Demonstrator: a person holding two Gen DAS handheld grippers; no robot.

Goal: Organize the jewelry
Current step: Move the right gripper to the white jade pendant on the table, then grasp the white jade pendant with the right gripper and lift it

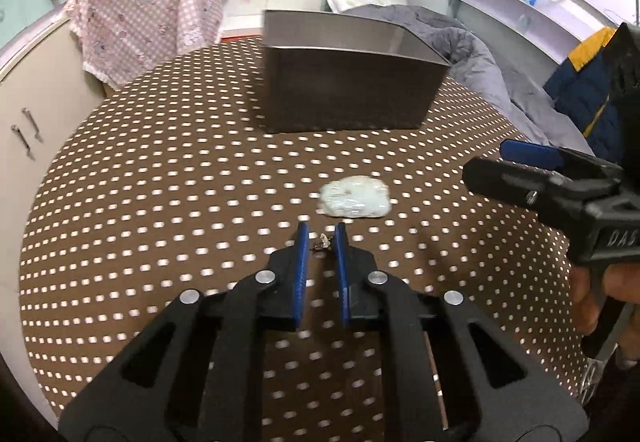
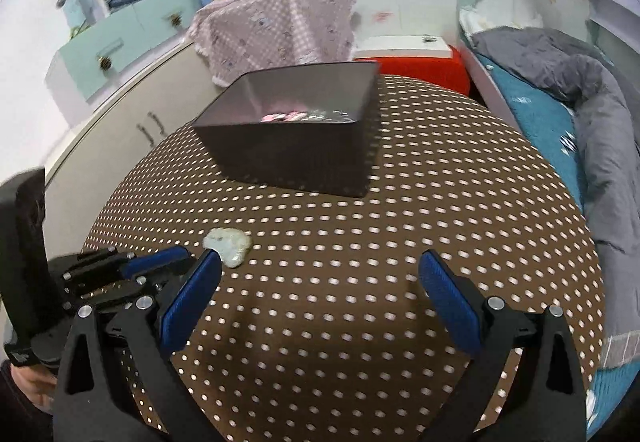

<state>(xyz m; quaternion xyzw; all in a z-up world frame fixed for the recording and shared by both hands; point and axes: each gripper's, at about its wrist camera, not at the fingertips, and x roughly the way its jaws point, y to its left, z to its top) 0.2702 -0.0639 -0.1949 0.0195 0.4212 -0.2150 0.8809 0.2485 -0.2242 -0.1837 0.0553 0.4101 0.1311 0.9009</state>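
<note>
Left wrist view: left gripper sits low over the brown dotted tablecloth, blue pads narrowly apart w/ a tiny silvery piece, prob. an earring or charm, between the tips; can't tell if the pads actually pinch it or just bracket it; too small and blurred. Just beyond it lies a pale green-white bundle, looks like a bead bracelet or a small bagged item; dark grey box stands further back, well apart from both.

Right wrist view: right gripper hangs w/ jaws wide apart, holding nothing; its left finger tip is just beside the bundle; box already holds some pink and silvery bits, so it's likely the drop spot.

Handling, my guess: silvery piece is v. light, hard, slippery, easy to flick away or drop; needs a gentle squeeze at the pad tips, across its widest part. Bundle seems light and a bit squashy; take it across the middle, moderate grip.
</note>
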